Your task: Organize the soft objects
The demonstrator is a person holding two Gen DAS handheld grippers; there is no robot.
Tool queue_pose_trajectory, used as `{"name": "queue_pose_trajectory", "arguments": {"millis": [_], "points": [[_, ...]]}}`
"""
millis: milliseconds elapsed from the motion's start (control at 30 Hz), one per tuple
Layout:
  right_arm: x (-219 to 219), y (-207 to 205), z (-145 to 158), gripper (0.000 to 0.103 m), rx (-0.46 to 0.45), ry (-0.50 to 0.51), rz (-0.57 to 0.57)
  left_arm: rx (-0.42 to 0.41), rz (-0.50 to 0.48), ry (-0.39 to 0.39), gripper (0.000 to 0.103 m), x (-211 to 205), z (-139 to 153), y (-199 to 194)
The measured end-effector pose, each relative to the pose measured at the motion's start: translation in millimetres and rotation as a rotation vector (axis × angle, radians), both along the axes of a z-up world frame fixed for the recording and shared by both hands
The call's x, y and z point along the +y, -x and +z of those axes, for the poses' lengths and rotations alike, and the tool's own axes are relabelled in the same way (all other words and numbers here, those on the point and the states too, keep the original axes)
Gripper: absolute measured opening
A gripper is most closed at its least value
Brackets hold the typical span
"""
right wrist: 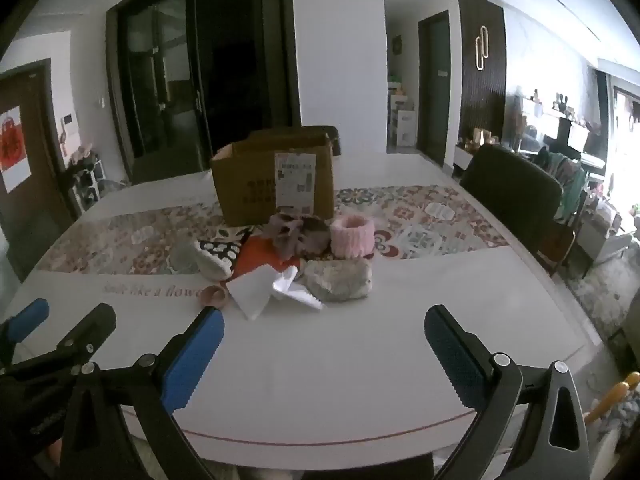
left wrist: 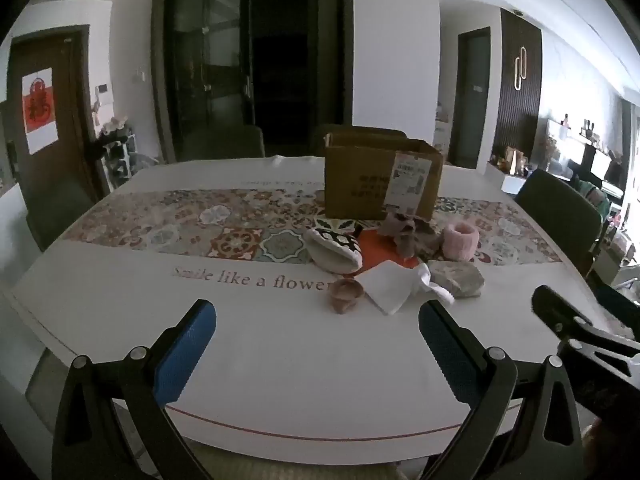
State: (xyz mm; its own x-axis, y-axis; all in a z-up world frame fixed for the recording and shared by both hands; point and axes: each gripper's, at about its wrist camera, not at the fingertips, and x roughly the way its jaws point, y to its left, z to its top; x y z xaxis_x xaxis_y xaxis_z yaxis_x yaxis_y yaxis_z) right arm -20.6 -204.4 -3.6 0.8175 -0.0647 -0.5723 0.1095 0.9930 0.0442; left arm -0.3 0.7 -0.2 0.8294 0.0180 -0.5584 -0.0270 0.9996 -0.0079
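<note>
both grippers (left wrist: 316, 334) (right wrist: 324, 340) gape empty; cardboard box (right wrist: 276, 184) interior hidden, soft items (right wrist: 320, 256) lie before it.

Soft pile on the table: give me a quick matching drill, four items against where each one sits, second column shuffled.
Items:
1. pink fuzzy ring
2. cardboard box
3. small pink scrunchie
4. white folded cloth

Places:
A. behind the pile, open top
B. right end of the pile, on the patterned runner
C. near edge, between scrunchie and grey plush piece
D. nearest left corner, by the printed lettering

Pairs: 1-B, 2-A, 3-D, 4-C
</note>
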Motion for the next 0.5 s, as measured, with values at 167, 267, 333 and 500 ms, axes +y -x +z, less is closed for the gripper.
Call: {"name": "queue_pose_trajectory", "arguments": {"millis": [167,267,333,500], "points": [[6,7,1,0.102,-0.025,0.003,-0.004,-0.035,0.004,-0.006,0.103,3,3,9],[2,4,8,0.102,-0.02,-0.008,-0.003,-0.042,0.01,-0.005,0.103,7,4,13],[-5,1,9,0.102,-0.025,-0.008,-0.004,-0.044,0.022,-0.021,0.103,3,8,13],[-2,6,4,0.102,-0.048,-0.002,-0.01,-0.051,0.027,-0.019,0.102,3,8,15]]}}
